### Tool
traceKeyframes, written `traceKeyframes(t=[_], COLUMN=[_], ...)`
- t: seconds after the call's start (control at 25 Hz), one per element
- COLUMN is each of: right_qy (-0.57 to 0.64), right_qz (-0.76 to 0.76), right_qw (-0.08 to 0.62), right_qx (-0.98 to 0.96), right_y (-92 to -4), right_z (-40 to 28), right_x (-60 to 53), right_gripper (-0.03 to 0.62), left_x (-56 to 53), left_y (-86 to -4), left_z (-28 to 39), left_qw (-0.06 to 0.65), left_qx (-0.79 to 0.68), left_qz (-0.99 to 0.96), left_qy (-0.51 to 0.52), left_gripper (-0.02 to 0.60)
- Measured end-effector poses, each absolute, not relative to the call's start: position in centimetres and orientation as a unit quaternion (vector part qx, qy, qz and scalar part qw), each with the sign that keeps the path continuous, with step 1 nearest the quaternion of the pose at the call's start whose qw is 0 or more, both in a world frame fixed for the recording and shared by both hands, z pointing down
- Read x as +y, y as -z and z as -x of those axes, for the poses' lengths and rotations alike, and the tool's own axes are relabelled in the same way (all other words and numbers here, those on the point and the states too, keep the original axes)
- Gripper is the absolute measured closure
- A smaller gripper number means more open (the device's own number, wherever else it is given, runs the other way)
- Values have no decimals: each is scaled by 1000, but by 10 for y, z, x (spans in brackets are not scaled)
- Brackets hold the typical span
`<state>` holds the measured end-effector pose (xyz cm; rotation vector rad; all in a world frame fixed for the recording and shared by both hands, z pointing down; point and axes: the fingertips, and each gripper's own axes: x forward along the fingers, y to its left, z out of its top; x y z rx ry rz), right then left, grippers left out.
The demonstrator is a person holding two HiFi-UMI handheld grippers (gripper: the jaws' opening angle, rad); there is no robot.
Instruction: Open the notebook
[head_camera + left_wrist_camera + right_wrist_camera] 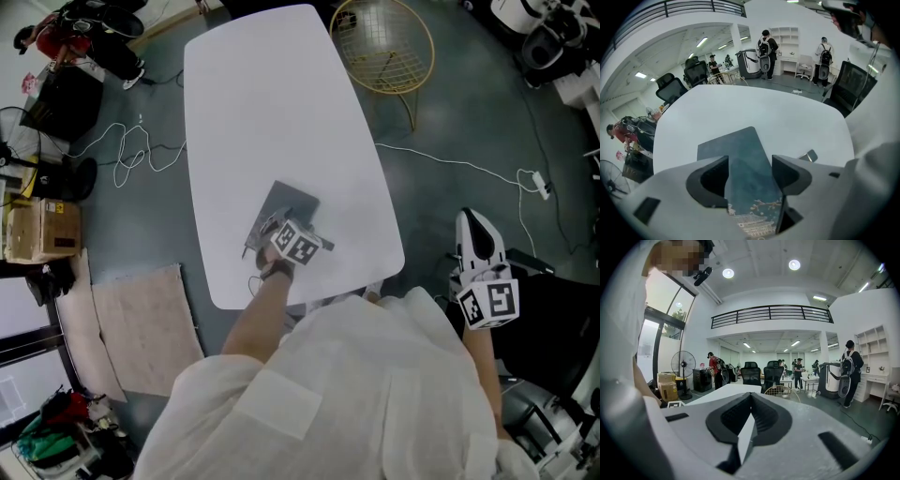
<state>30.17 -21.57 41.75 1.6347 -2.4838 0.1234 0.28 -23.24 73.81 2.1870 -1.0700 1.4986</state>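
notebook (740, 154) flat on table (272, 94), cover looks shut | left gripper (750, 176) spread astride it, not pinching | right gripper (749, 420) pressed together, empty, off-table | opening not yet done

A white table (272, 103) with rounded corners stands on a dark grey floor (450, 112). One dark blue-grey notebook (292, 202) lies flat and closed on the table top, near the table's end closest to the person, its printed cover facing up.
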Motion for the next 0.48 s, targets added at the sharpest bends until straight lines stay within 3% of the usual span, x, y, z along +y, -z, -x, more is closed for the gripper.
traceKeyframes(t=[0.48], right_qy=[-44], right_qz=[-546], right_qw=[75], right_qx=[-833], right_y=[-419], right_z=[-301], right_x=[-211], right_gripper=[589], left_x=[-234], left_y=[-700], left_z=[3], left_qw=[133], left_qx=[-400], left_qz=[-761], left_qy=[-493], left_gripper=[314])
